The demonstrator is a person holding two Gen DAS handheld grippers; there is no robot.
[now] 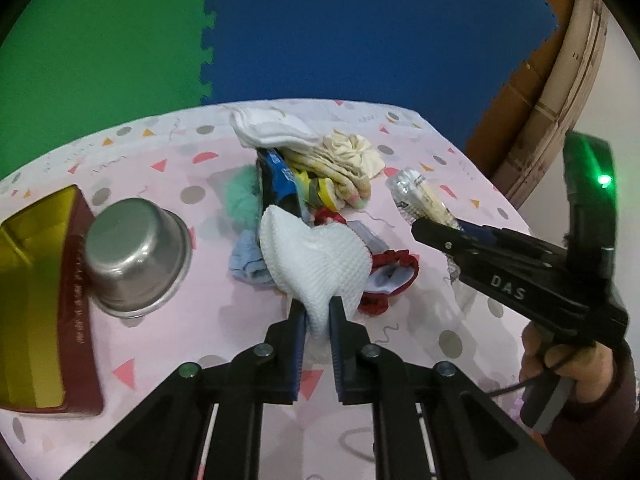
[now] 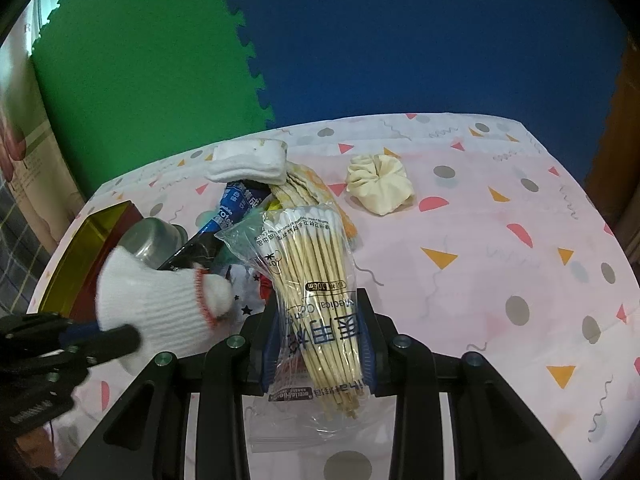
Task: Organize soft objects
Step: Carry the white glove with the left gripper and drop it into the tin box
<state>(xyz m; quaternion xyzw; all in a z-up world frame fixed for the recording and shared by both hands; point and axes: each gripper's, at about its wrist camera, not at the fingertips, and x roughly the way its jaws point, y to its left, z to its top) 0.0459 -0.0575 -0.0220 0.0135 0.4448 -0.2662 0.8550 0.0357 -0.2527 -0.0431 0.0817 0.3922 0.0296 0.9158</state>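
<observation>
step: left gripper point(image 1: 318, 312) is clenching white glove point(image 1: 316, 264) | right gripper point(image 2: 320, 344) is gripping swab pack point(image 2: 316, 280) | next: probably carrying glove to box point(image 1: 36, 280) at 9 o'clock

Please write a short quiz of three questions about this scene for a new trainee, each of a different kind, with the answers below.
1. True or false: the left gripper is shut on the white knitted cotton glove.
2. What does the right gripper hold: A) clear plastic bag of wooden cotton swabs, B) cream fabric scrunchie, C) folded white sock?
3. How does the steel bowl stand?

Key: 1 true. 2 A. 3 Upside down, beside the red box with gold lining.
</observation>
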